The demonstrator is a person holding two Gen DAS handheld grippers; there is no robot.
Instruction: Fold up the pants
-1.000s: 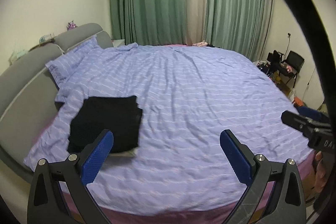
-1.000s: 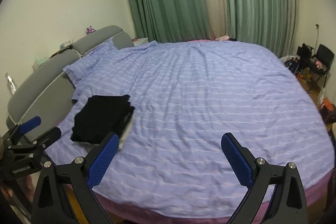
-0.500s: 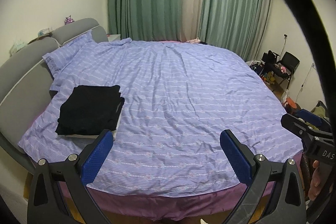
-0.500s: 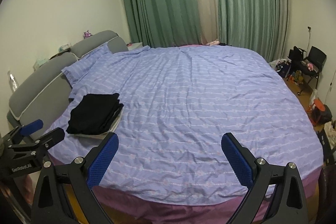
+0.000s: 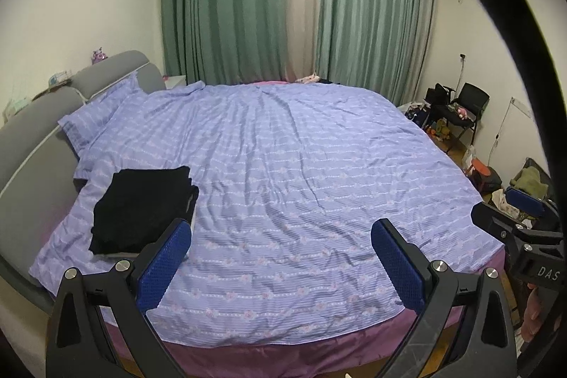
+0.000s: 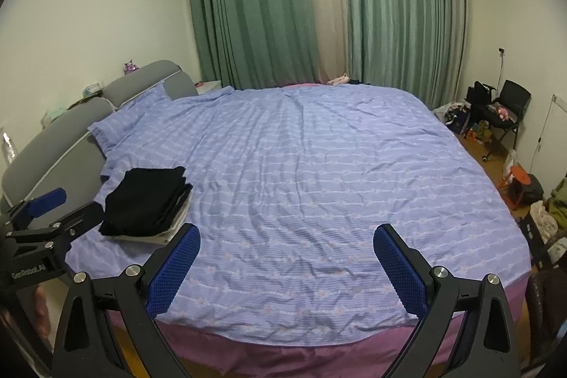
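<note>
The black pants (image 5: 141, 206) are seen folded into a flat stack on the lilac striped bedspread (image 5: 290, 172), at the near left corner of the bed beside the grey headboard (image 5: 32, 147). A pale layer (image 6: 156, 236) is visible under the stack; whether it is another garment or a board cannot be told from the blurred edge. The left gripper (image 5: 281, 257) is held above the foot of the bed with its jaws spread wide and nothing between the blue pads (image 5: 164, 263). The right gripper (image 6: 287, 261) is likewise held wide apart and empty, well clear of the pants. Green curtains (image 6: 255, 9) are drawn behind the bed, and a black chair (image 6: 510, 108) with clutter on it is seen by the right wall.
</note>
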